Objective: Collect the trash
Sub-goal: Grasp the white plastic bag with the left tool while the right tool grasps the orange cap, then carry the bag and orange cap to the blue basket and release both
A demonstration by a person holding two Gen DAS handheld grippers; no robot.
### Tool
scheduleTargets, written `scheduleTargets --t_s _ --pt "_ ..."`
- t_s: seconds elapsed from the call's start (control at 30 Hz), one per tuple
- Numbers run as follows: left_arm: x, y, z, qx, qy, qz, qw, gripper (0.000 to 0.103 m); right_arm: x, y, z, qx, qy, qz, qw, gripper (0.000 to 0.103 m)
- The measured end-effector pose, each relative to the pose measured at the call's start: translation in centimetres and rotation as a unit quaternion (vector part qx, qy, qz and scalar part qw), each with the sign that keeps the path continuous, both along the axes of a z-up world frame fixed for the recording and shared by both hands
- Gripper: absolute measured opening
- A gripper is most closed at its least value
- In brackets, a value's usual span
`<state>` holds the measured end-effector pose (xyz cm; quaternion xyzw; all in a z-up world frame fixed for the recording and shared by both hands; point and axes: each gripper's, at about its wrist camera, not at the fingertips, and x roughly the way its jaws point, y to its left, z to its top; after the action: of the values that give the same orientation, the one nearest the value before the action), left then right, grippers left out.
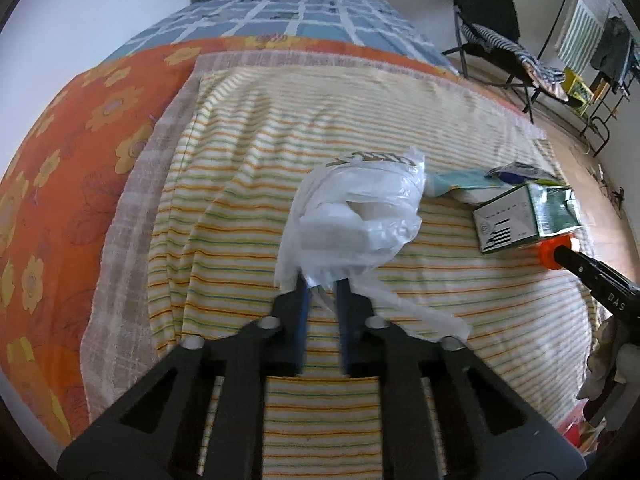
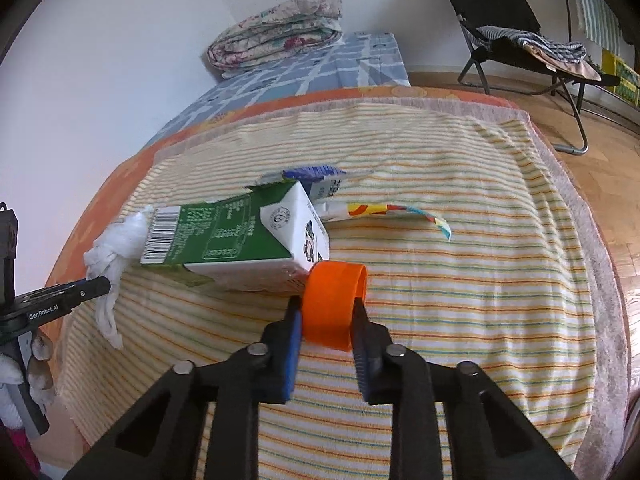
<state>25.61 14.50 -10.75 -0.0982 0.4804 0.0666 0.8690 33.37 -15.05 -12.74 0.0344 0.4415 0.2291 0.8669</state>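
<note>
My left gripper (image 1: pixel 320 292) pinches the neck of a crumpled white plastic bag (image 1: pixel 352 216), its blue pads closed on the gathered film above the striped towel (image 1: pixel 240 200) spread on the bed. Only the left wrist view shows the bag's bulk and the olive lettering near its top, too creased to read. Further right there, the green and white milk carton (image 1: pixel 524 216) lies on its side, with my right gripper's black arm reaching in beside it, marked "DAS".

In the right wrist view my left gripper's arm (image 2: pixel 52 304) enters at the left edge, printed "GenRobot.AI", with the bag hanging from it as a twisted white knot (image 2: pixel 116 248). The carton (image 2: pixel 240 236) shows its barcode and small unreadable print here. My right gripper (image 2: pixel 326 308) clamps an orange ring (image 2: pixel 334 304), which touches the carton's near corner. Beyond the carton lie a blue and white wrapper (image 2: pixel 316 176) and, to the right, a colourful paper strip (image 2: pixel 392 212).
</note>
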Motion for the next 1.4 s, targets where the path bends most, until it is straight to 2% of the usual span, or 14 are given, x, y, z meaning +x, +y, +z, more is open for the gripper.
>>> scheduleTargets --t_s 0.13,0.3,0.5,0.6,0.63,0.67,0.7,0.73,0.77,1.07,1.13,1.2,1.3,1.4 --pt "-0.8 0.0 1.2 -0.001 -0.022 -0.008 0.9997 0.005 -0.7 0.3 0.7 -0.006 -0.012 0.011 1.000 0.012" --pt "-1.2 0.0 1.8 -0.001 -0.031 -0.008 0.9995 0.001 -1.7 0.6 1.6 -0.020 -0.034 0.022 0.999 0.012" --pt "-1.7 0.4 2.4 -0.029 -0.043 -0.019 0.9985 0.001 -2.4 0.4 2.2 -0.015 -0.041 0.024 0.999 0.012" --pt "-2.2 0.2 3.3 -0.004 -0.062 -0.016 0.9980 0.001 -2.3 0.3 2.3 -0.014 -0.043 0.024 0.999 0.012" --pt "-2.2 0.2 3.7 0.004 -0.067 -0.012 0.9977 0.005 -2.3 0.2 2.3 -0.011 -0.043 0.024 0.999 0.012" --pt "-1.9 0.3 3.8 0.003 -0.063 -0.011 0.9979 0.030 -2.3 0.1 2.3 -0.011 -0.043 0.024 0.999 0.012" --pt "-1.6 0.4 3.7 -0.001 -0.061 -0.013 0.9981 0.072 -2.3 0.1 2.4 -0.009 -0.042 0.023 0.999 0.012" --pt "-1.4 0.4 3.6 0.000 -0.064 -0.010 0.9979 0.086 -2.4 0.0 2.3 -0.008 -0.041 0.023 0.999 0.012" --pt "-1.4 0.3 3.6 0.008 -0.076 -0.001 0.9971 0.091 -2.4 0.0 2.3 -0.007 -0.039 0.024 0.999 0.012" --pt "2.4 -0.9 -0.3 0.040 -0.017 0.007 0.9990 0.091 -2.8 0.1 2.5 -0.015 -0.042 0.034 0.998 0.012" --pt "2.5 -0.7 -0.8 0.026 -0.016 0.008 0.9995 0.082 -2.9 -0.1 2.6 -0.015 -0.044 0.034 0.998 0.012" --pt "2.6 -0.4 -1.0 0.007 -0.015 0.012 0.9998 0.058 -3.0 -0.2 2.8 -0.015 -0.046 0.035 0.998 0.012" --pt "2.3 -0.1 -0.6 0.002 -0.021 0.018 0.9996 0.050 -3.2 -0.5 2.9 -0.016 -0.048 0.033 0.998 0.012" --pt "1.7 0.0 0.0 0.005 -0.028 0.019 0.9994 0.048 -3.6 -0.5 3.2 -0.016 -0.050 0.034 0.998 0.012"
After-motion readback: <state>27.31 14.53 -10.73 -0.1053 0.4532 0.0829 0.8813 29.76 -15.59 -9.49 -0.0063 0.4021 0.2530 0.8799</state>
